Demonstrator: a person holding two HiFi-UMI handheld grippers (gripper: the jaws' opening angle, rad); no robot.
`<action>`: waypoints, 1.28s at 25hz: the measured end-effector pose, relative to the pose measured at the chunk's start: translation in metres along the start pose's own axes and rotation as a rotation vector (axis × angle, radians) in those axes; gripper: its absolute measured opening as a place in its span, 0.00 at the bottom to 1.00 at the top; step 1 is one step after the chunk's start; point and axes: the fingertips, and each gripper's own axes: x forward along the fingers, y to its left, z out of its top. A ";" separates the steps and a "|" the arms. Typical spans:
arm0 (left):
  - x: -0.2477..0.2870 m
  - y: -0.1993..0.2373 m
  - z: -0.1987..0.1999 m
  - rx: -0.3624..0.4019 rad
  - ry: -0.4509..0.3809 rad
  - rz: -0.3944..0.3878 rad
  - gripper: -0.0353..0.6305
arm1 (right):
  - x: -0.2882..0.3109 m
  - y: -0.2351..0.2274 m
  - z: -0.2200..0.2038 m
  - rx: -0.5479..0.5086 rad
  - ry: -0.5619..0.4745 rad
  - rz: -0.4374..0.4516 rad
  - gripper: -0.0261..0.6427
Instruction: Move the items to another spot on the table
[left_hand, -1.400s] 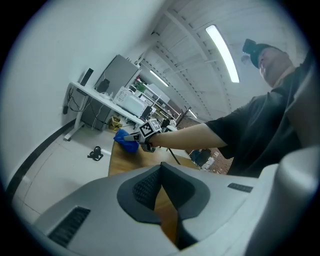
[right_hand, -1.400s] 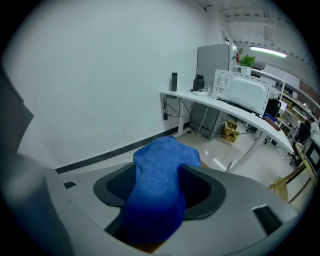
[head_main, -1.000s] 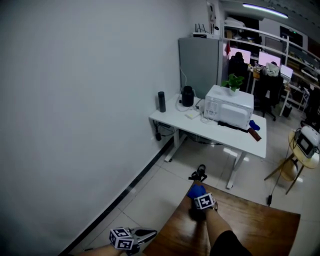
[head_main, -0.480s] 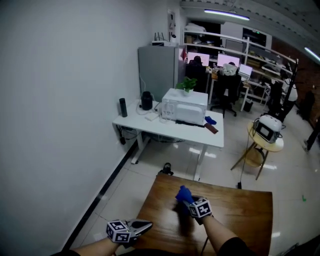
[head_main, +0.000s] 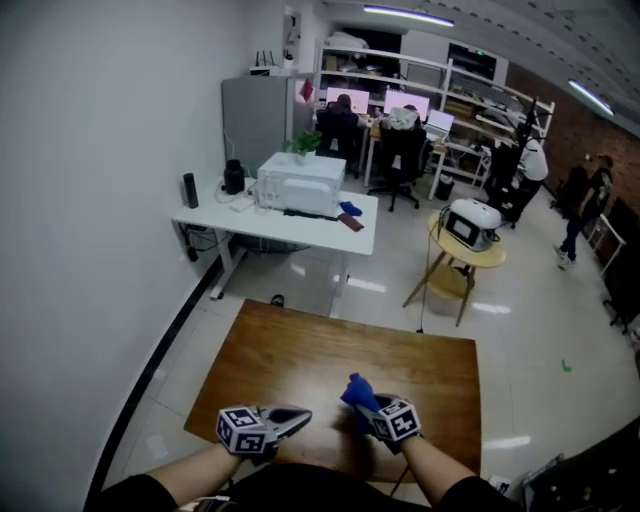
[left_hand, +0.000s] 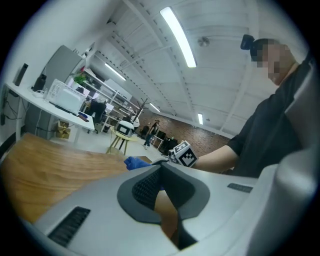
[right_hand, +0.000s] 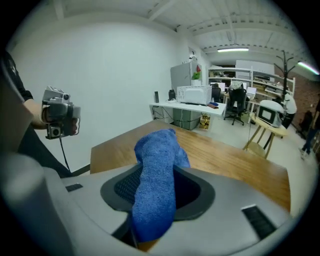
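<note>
The right hand-held gripper (right_hand: 155, 202) pinches a blue terry cloth (right_hand: 156, 172) between its dark pads; the cloth stands up out of the jaws and folds over at its top. The left hand-held gripper (left_hand: 160, 172) has its jaws pressed together at the tips, with only the wood of the table (left_hand: 45, 165) showing through the slit below them.

The head view places both hand-held grippers over the table's near edge. The left one (head_main: 298, 413) is near the middle and the right one (head_main: 362, 406) is just beside it, toward the near right corner, with the cloth (head_main: 354, 388) pointing toward the far edge. Only the right gripper view shows the cloth's looped pile and the pads pressing on it. Only the left gripper view shows the right hand-held gripper's marker cube (left_hand: 183, 154) side-on, with the cloth poking out beside it above the wood.
</note>
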 end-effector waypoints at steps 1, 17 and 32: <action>0.011 -0.009 -0.004 0.002 0.013 -0.027 0.04 | -0.015 -0.005 -0.017 0.020 0.006 -0.017 0.28; 0.145 -0.153 -0.080 0.070 0.175 -0.160 0.04 | -0.217 -0.116 -0.254 0.165 0.045 -0.246 0.28; 0.226 -0.240 -0.108 -0.061 0.140 -0.053 0.04 | -0.213 -0.163 -0.373 0.022 0.184 -0.103 0.31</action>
